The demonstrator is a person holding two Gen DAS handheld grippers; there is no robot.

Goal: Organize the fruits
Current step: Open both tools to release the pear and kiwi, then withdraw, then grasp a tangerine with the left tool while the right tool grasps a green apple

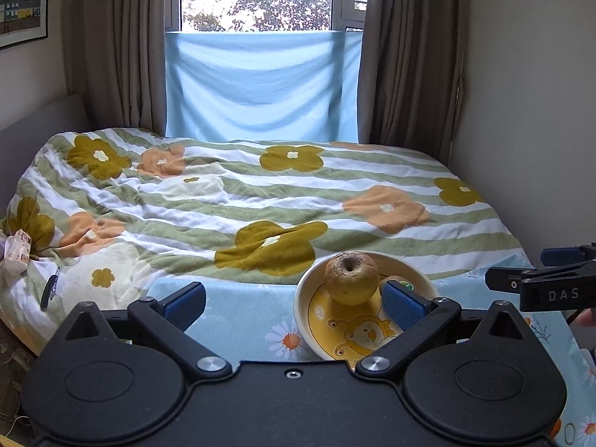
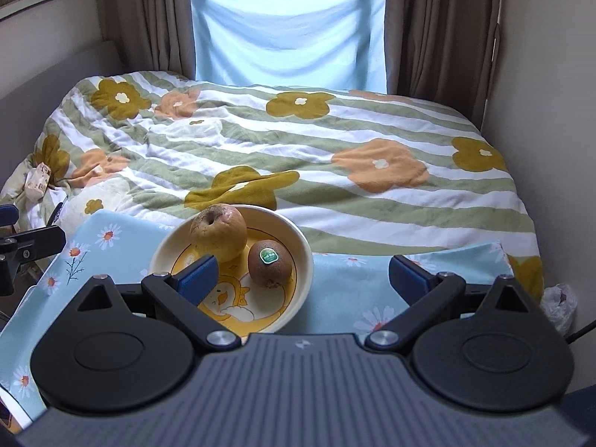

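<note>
Between my two grippers sits a cream bowl [image 2: 303, 260] with a yellow cartoon duck printed inside, resting on a light blue daisy-print cloth [image 2: 346, 290]. My left gripper [image 1: 294, 303] has its blue-padded fingers spread wide and holds nothing; the bowl lies just ahead of its right finger, whose pad partly hides the far fruit. My right gripper [image 2: 309, 275] is likewise spread and empty, and the bowl lies ahead of its left finger. Two fruits rest in the bowl, touching or nearly so: a wrinkled yellow apple [image 2: 218, 232] at the back, stem hollow facing up, and a brown kiwi [image 2: 270, 262] with a green sticker beside it, nearer my right gripper. Beyond the cloth spreads a striped quilt [image 2: 298, 149] with large mustard and orange flowers. Farther off hang brown curtains [image 1: 111, 48] and a pale blue sheet [image 1: 260, 85] below a window.
</note>
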